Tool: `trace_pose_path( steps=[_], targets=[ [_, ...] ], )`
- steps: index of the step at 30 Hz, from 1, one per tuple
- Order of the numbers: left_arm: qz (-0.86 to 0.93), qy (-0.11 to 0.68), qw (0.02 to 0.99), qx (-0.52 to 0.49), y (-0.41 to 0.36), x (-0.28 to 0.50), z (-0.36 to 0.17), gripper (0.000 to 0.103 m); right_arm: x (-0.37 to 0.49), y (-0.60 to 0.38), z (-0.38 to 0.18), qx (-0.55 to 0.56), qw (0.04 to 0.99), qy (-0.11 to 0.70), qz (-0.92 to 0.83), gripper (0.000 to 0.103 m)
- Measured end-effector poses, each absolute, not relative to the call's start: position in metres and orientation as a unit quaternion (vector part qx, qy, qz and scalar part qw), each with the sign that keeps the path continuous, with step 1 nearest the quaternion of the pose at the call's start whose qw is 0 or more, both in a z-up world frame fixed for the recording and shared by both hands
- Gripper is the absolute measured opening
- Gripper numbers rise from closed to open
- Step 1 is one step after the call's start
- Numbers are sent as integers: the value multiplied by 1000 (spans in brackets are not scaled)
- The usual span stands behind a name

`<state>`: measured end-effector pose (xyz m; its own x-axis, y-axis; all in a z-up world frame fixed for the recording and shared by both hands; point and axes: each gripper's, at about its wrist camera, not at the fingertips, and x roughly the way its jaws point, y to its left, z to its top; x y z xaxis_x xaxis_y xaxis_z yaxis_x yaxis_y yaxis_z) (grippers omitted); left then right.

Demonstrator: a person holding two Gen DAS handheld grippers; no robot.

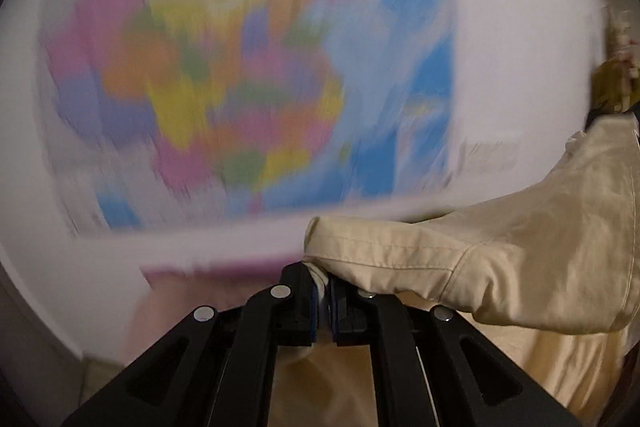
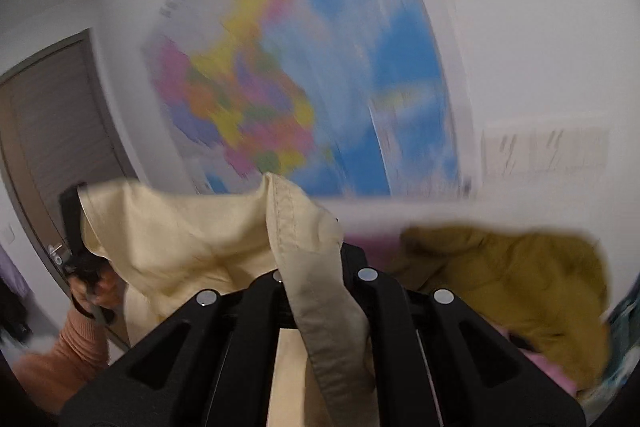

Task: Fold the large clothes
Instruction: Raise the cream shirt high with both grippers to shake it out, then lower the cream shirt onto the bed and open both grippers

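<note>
Cream cotton garment [image 1: 500,267], thin and creased, with stitched seams along its edges. Held up in the air, stretched between the left gripper [image 1: 323,301] and the right gripper [image 2: 316,267]. In the left wrist view, pinched at a seamed corner, bulging rightward and draping down. In the right wrist view, a hemmed band [image 2: 312,287] flopped over the fingers, the rest spread leftward, slack and rumpled.
</note>
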<state>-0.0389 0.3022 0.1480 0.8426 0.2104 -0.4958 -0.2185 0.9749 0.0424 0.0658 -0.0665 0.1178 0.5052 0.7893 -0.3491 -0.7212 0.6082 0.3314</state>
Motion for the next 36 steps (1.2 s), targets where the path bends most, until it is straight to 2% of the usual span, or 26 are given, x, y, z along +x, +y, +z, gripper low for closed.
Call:
trace_pose_path(
  steps=[3, 7, 13, 15, 17, 18, 21, 23, 24, 26, 28, 32, 33, 35, 36],
  targets=[
    [124, 322, 938, -29, 327, 14, 78, 3, 131, -35, 50, 71, 853, 312, 413, 4],
    [121, 398, 907, -69, 354, 65, 10, 3, 180, -11, -6, 75, 841, 372, 386, 4],
    [104, 442, 885, -102, 379, 106, -15, 4, 231, -12, -46, 109, 825, 429, 351, 4],
    [106, 461, 874, -112, 387, 125, -25, 10, 243, -11, -55, 110, 825, 446, 330, 10],
    [110, 485, 859, -122, 395, 141, -40, 19, 256, -14, -67, 109, 832, 464, 282, 42],
    [115, 497, 850, -131, 400, 146, -47, 24, 259, -14, -69, 109, 833, 466, 277, 47],
    [107, 507, 842, -152, 410, 148, -53, 29, 246, -8, -58, 63, 854, 435, 278, 51],
    [96, 487, 854, -154, 413, 135, -42, 31, 223, -5, -40, 23, 876, 385, 288, 62],
    [83, 471, 865, -151, 411, 124, -33, 32, 214, -3, -33, 9, 881, 367, 299, 62],
    [58, 448, 884, -125, 398, 100, -17, 37, 192, 12, -20, -36, 885, 332, 326, 68],
    [49, 433, 897, -69, 374, 75, -6, 48, 175, 34, -18, -106, 882, 307, 343, 73],
    [8, 439, 899, 11, 322, 31, -8, 55, 164, 88, -41, -243, 867, 287, 328, 77],
    [-2, 441, 897, 21, 311, 22, -10, 60, 168, 98, -50, -268, 864, 288, 314, 77],
    [-19, 445, 894, 50, 292, 0, -17, 63, 182, 109, -64, -291, 861, 297, 293, 77],
    [-16, 442, 894, 65, 284, -10, -20, 70, 192, 111, -69, -291, 860, 306, 287, 76]
  ],
)
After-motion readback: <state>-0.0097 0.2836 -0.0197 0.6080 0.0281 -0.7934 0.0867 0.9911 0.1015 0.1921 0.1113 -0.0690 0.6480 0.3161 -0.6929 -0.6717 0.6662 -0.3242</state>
